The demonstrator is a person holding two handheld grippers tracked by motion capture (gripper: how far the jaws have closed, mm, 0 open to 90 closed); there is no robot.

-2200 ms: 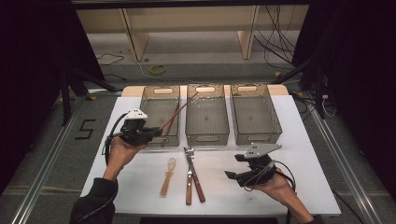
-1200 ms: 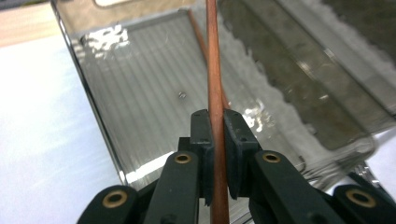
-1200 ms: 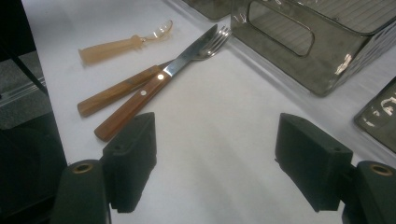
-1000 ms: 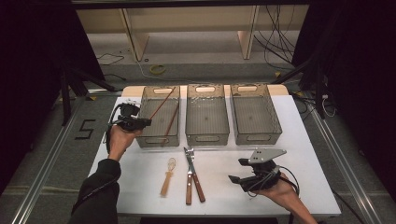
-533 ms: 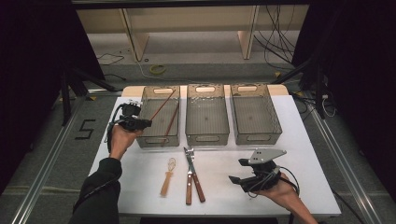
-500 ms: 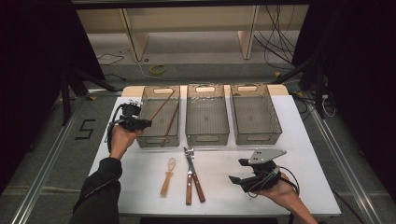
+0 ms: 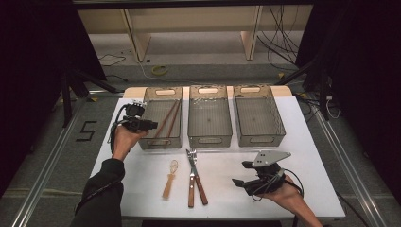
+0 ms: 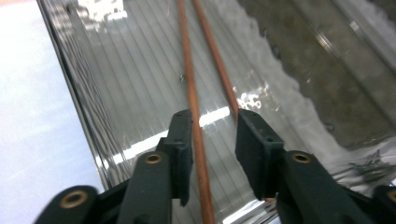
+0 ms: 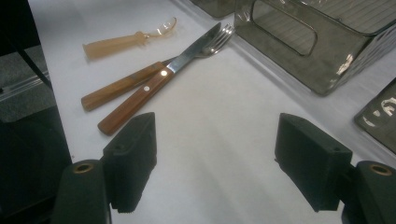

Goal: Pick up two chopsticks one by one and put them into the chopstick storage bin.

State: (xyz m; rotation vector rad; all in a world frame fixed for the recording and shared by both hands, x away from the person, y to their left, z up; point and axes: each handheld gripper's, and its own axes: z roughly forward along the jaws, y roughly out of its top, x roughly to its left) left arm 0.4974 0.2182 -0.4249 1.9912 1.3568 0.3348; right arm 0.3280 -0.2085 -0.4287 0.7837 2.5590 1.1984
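Left claw [image 8: 210, 140]: just spreading over chopsticks [image 8: 190, 93] | right claw [image 9: 215, 163]: spread | floor mark "5" [image 7: 87, 131]

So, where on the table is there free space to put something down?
Free: the white table right of the knife, up to the right gripper; the middle bin and right bin look empty. Crowded: the left bin with chopsticks, and the spoon, fork and knife cluster.

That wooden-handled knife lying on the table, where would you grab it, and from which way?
Best on the wooden handle, coming straight down from above. The knife lies flat on the white table, its blade crossing the fork near the tips, while the handles splay apart toward the person. Gripping across the handle near its free end probably avoids nudging the fork.
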